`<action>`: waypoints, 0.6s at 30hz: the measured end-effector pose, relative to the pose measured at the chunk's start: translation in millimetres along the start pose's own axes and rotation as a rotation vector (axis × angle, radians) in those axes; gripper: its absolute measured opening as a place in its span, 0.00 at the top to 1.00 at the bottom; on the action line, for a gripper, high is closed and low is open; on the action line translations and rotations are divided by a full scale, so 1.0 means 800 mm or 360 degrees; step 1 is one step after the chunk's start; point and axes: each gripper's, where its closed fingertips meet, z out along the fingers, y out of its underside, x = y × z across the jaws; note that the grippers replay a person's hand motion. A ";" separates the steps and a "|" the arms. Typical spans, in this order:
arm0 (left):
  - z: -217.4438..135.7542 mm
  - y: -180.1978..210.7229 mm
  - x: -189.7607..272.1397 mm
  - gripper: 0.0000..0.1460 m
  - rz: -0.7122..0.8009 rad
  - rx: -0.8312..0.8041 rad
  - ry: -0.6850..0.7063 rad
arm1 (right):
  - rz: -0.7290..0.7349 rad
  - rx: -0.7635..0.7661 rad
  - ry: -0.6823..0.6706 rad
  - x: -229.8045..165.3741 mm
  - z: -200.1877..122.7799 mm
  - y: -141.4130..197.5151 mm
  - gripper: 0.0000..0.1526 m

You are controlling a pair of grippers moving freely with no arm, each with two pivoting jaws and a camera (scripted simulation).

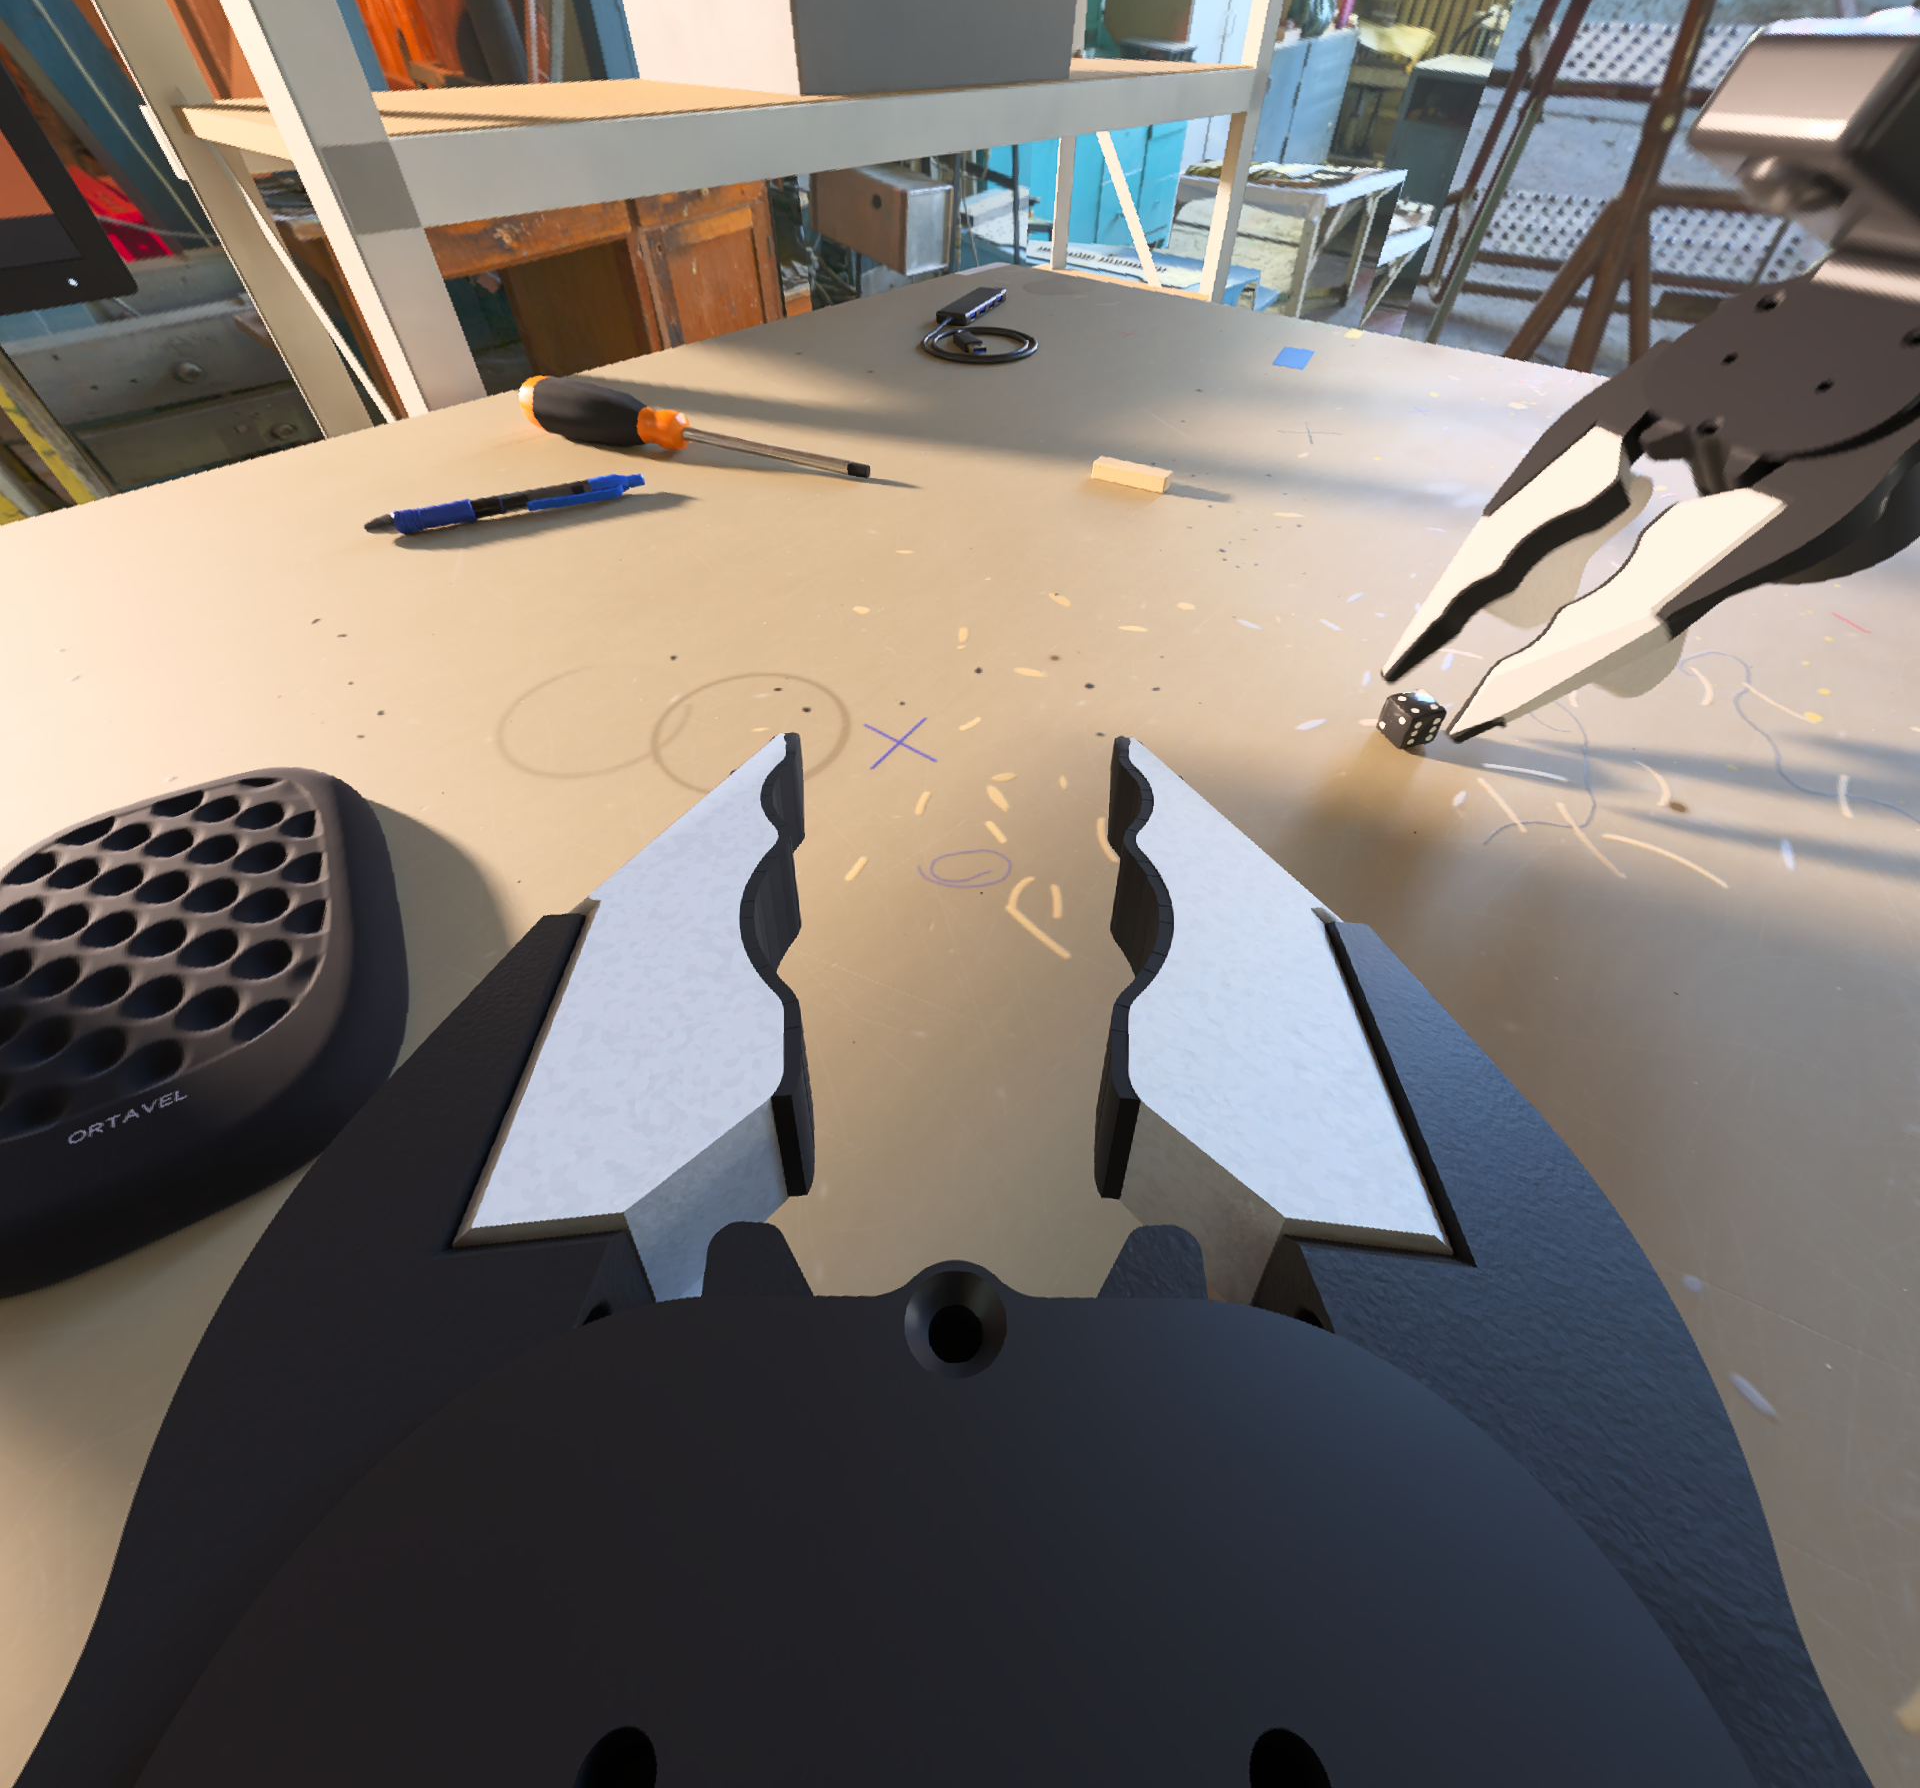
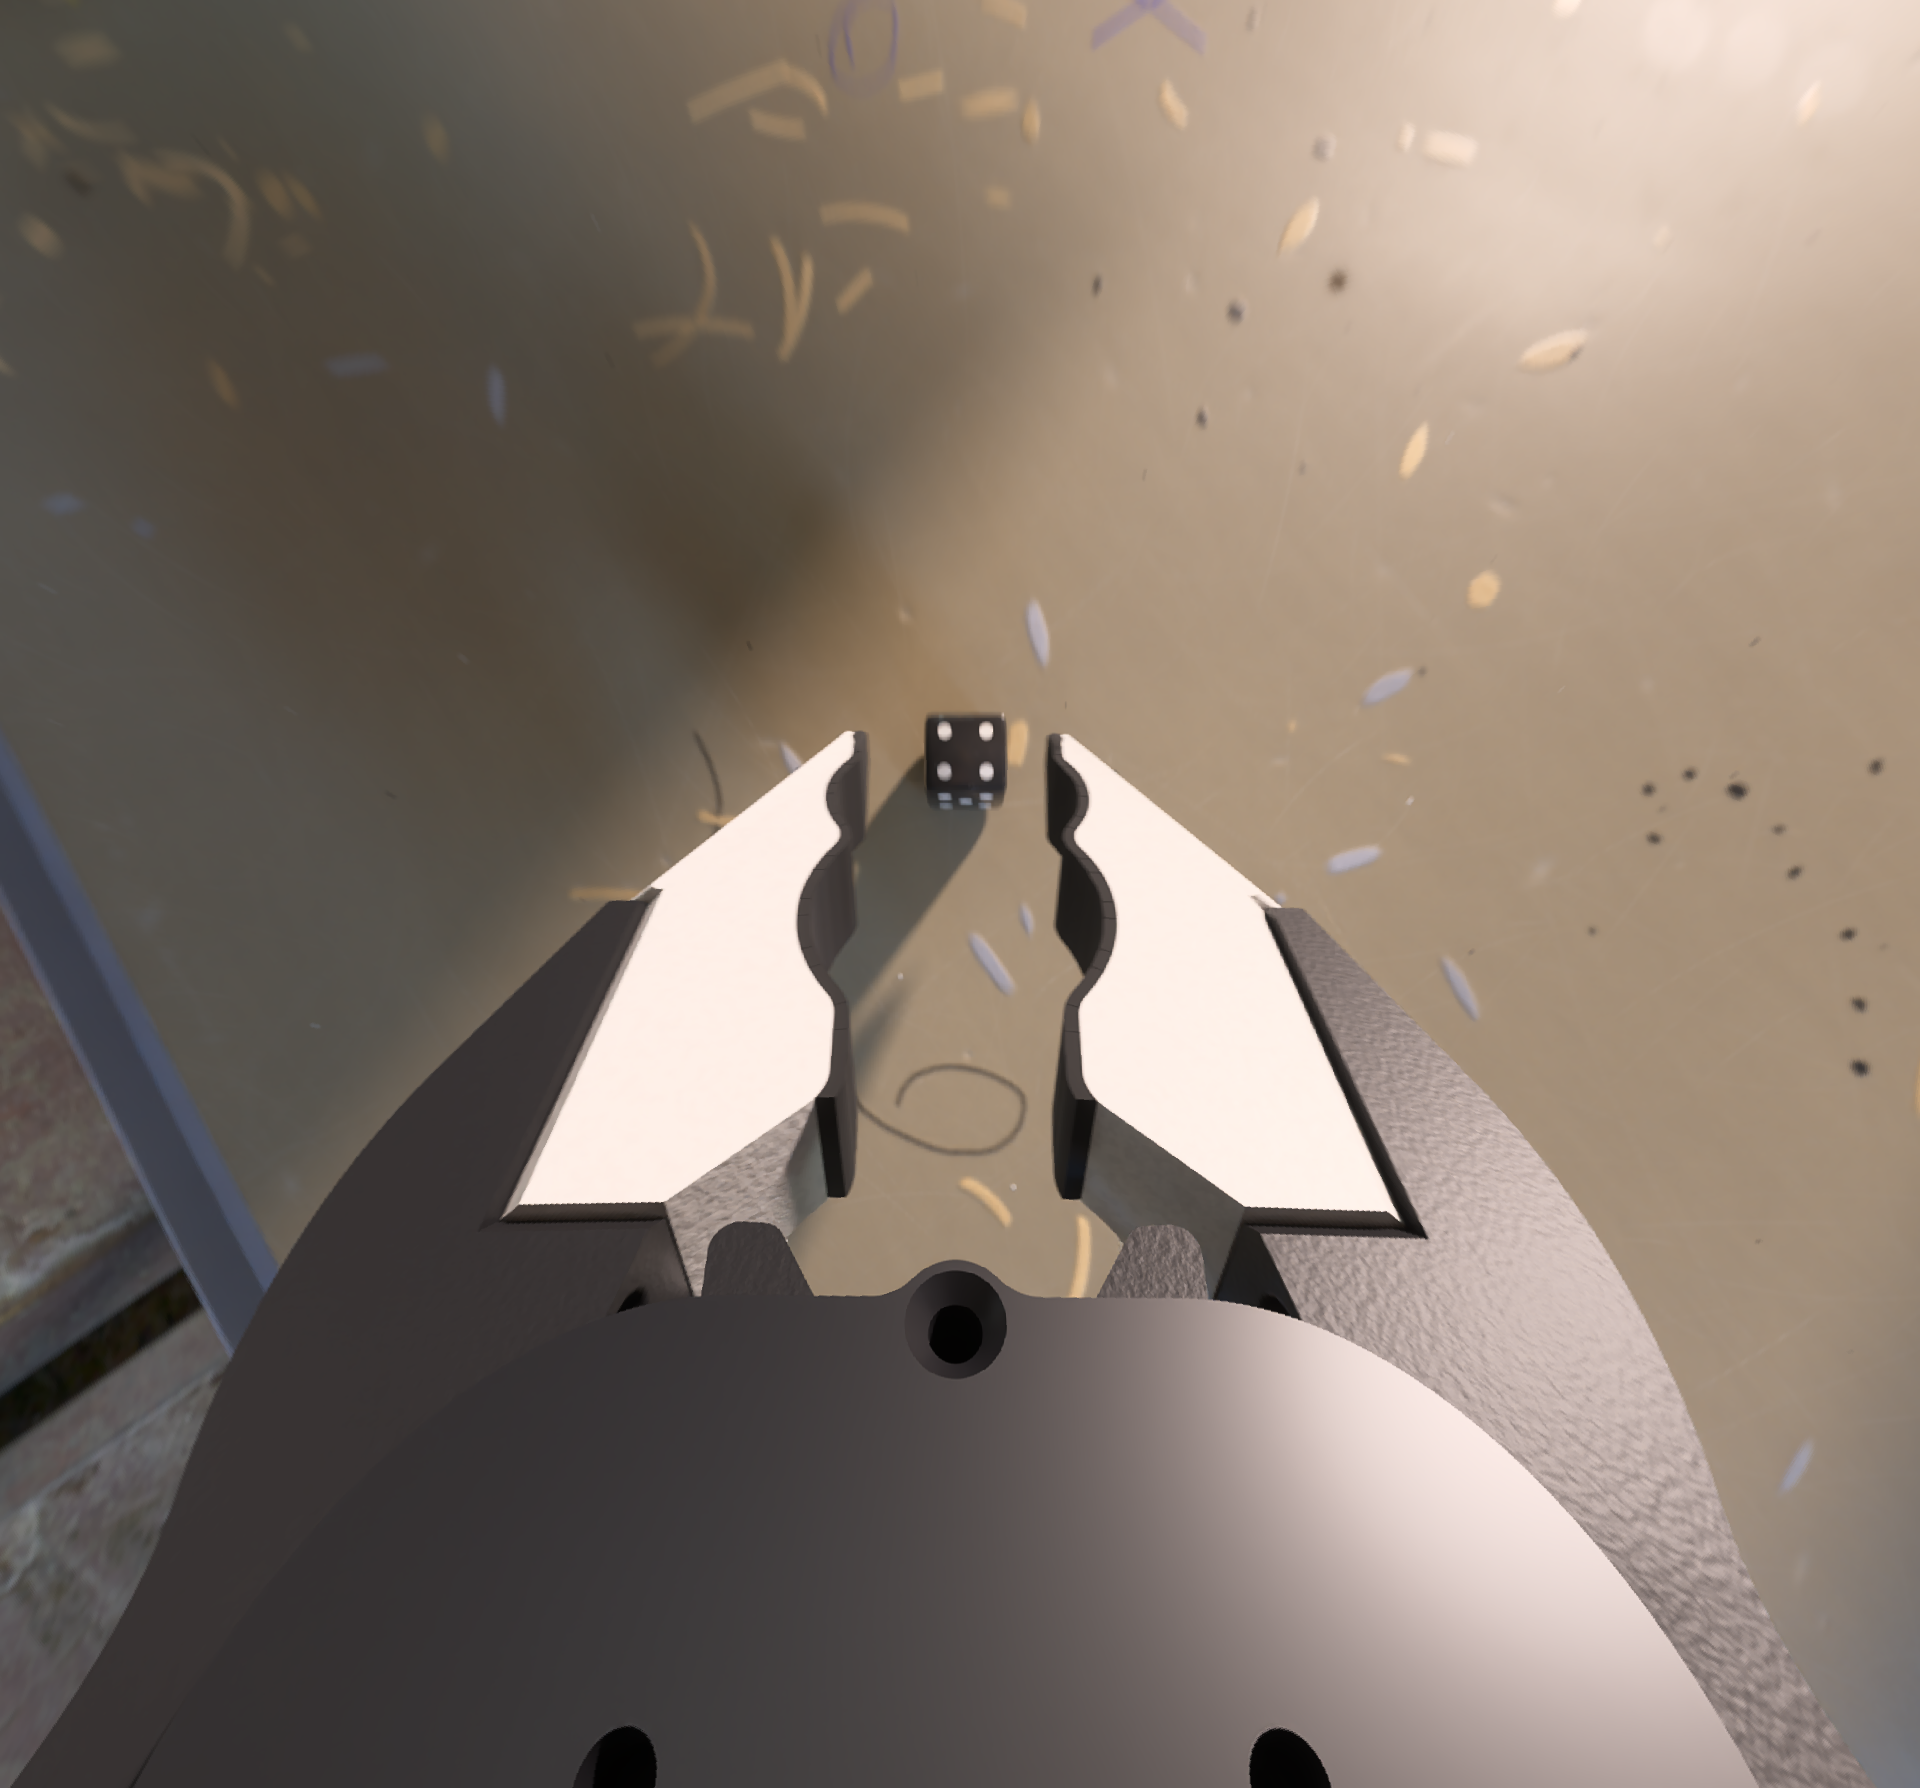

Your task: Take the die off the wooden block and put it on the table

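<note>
**Die down on the bench, both tongs spread**

Nearest you, your left tongs (image 1: 956, 751) hover low over the bench (image 1: 312, 616) with their jaws spread wide and nothing between them; they look parked out of the way, leaving the work to the other side. Just to their left sits a black perforated pad (image 1: 177, 969).

Off to the right, the die (image 1: 1410, 720) rests on the bench top, not on the wooden block (image 1: 1130, 474), which lies bare farther back and well apart from it. Your right tongs (image 2: 956, 751) are spread too, tips angled down just beside the die; in the right wrist view it sits a little beyond the tips, centred on the gap and not pinched. Judging from that, the placing looks done and the open jaws are there to let it go cleanly.

Farther off lie a blue pen (image 1: 509, 504), an orange-and-black screwdriver (image 1: 665, 429), then a small black hub with a coiled cable (image 1: 977, 330).

The bench top is tan and scuffed, marked with chalk flecks, pen crosses and ring stains. Beyond it stand pale shelving (image 1: 727, 128) and a cluttered workshop.
</note>
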 end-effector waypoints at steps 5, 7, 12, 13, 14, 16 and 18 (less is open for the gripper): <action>0.003 0.003 0.002 0.59 -0.0014 -0.0011 0.0015 | 0.0140 0.0300 0.0211 0.058 -0.064 -0.074 0.68; 0.004 0.003 0.005 0.59 -0.0013 -0.0015 0.0029 | 0.0279 0.0272 0.0484 0.128 -0.097 -0.101 0.68; 0.000 -0.007 0.011 0.59 0.0017 0.0015 0.0040 | 0.0599 -0.0172 0.0810 0.300 -0.106 -0.098 0.58; -0.001 -0.009 0.012 0.59 0.0021 0.0024 0.0039 | 0.0687 -0.0264 0.0813 0.324 -0.097 -0.090 0.57; -0.003 -0.011 0.012 0.59 0.0023 0.0033 0.0038 | 0.0774 -0.0336 0.0816 0.344 -0.087 -0.080 0.56; -0.005 -0.015 0.011 0.60 0.0018 0.0049 0.0036 | 0.0933 -0.0471 0.0858 0.372 -0.069 -0.058 0.56; -0.008 -0.019 0.010 0.60 0.0006 0.0067 0.0038 | 0.1100 -0.0532 0.0856 0.383 -0.052 -0.041 0.56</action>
